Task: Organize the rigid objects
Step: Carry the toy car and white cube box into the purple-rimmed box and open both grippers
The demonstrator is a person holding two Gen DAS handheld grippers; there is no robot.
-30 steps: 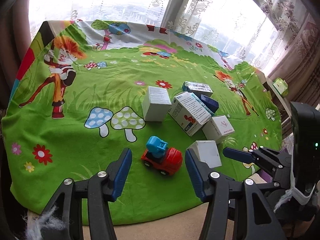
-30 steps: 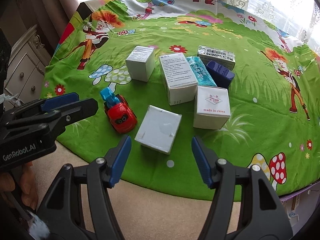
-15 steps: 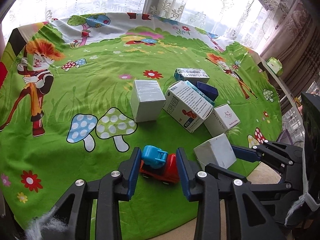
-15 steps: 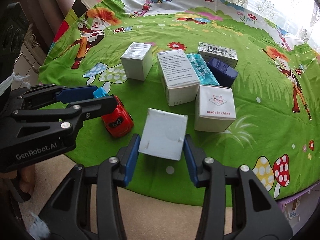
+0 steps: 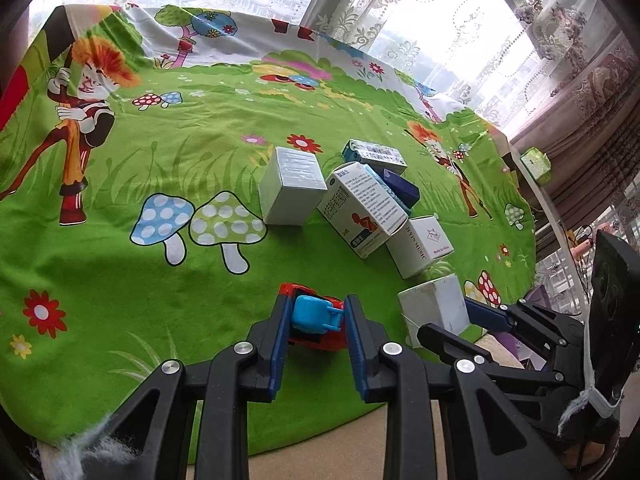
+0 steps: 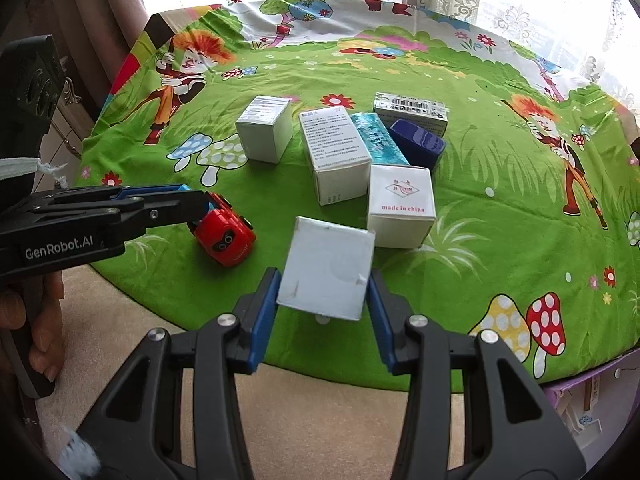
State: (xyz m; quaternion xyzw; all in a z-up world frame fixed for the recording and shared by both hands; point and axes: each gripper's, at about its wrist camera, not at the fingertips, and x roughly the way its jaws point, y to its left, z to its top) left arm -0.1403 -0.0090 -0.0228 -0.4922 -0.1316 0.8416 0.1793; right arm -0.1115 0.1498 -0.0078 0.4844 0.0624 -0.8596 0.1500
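A red toy truck with a blue top (image 5: pixel 316 316) stands near the front edge of the green cartoon cloth (image 5: pixel 120 280). My left gripper (image 5: pixel 314 320) is shut on it, blue pads against both sides. In the right wrist view the truck (image 6: pixel 226 236) pokes out of the left gripper (image 6: pixel 196 204). A plain white box (image 6: pixel 326 268) sits just right of the truck, and my right gripper (image 6: pixel 322 284) is shut on its two sides. In the left wrist view that white box (image 5: pixel 434 304) shows with the right gripper (image 5: pixel 472 320) around it.
Behind stands a cluster: a white cube (image 6: pixel 266 128), a tall printed white box (image 6: pixel 336 152), a teal packet (image 6: pixel 378 140), a dark blue box (image 6: pixel 418 142), a barcode box (image 6: pixel 410 108) and a "made in china" box (image 6: pixel 402 204). Beige floor (image 6: pixel 320 420) lies below the cloth's edge.
Both pairs of jaws stood open around their objects and have closed: the left on the toy truck, the right on the plain white box. The left gripper also moved in over the truck.
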